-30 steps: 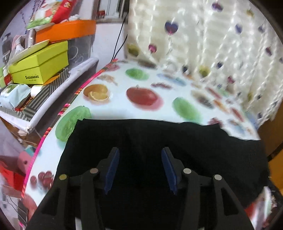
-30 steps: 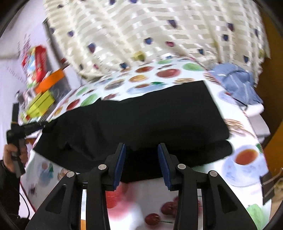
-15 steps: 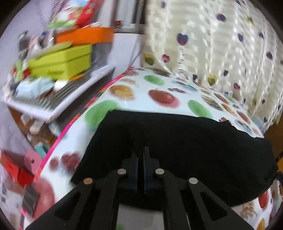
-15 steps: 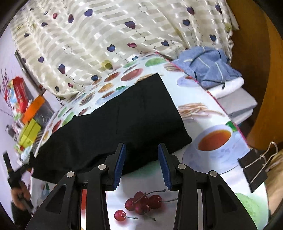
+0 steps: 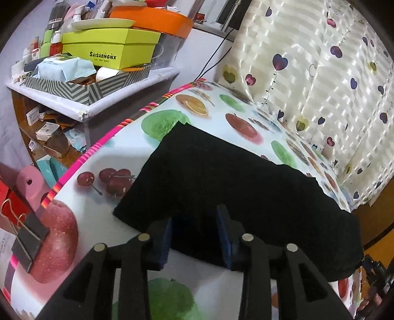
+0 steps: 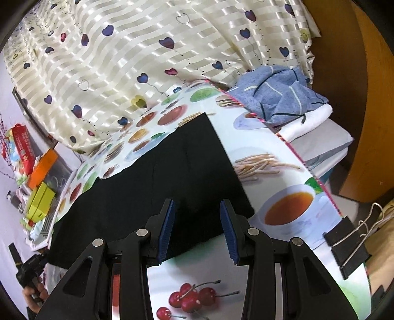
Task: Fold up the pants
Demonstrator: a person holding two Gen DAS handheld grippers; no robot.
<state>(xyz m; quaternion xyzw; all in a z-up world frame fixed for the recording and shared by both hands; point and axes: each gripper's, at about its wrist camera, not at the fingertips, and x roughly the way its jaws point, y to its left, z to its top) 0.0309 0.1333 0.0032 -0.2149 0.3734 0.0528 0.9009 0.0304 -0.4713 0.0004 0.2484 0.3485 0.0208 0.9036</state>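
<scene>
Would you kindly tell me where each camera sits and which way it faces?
Left wrist: sits behind the left claw, open, looking across the black pants towards the cluttered shelf and curtain.
Right wrist: sits behind the right claw, open, looking over the pants' other end towards blue clothes; a hand shows at lower left.
Shared: pants, fruit-print tablecloth, curtain, yellow-green box.

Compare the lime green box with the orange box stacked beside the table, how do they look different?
The lime green box carries printed black lettering; the orange box shows none. The lime green box sits lower and nearer the camera, with a white plate on its lid; the orange box rises behind. Both are lidded and bright.
</scene>
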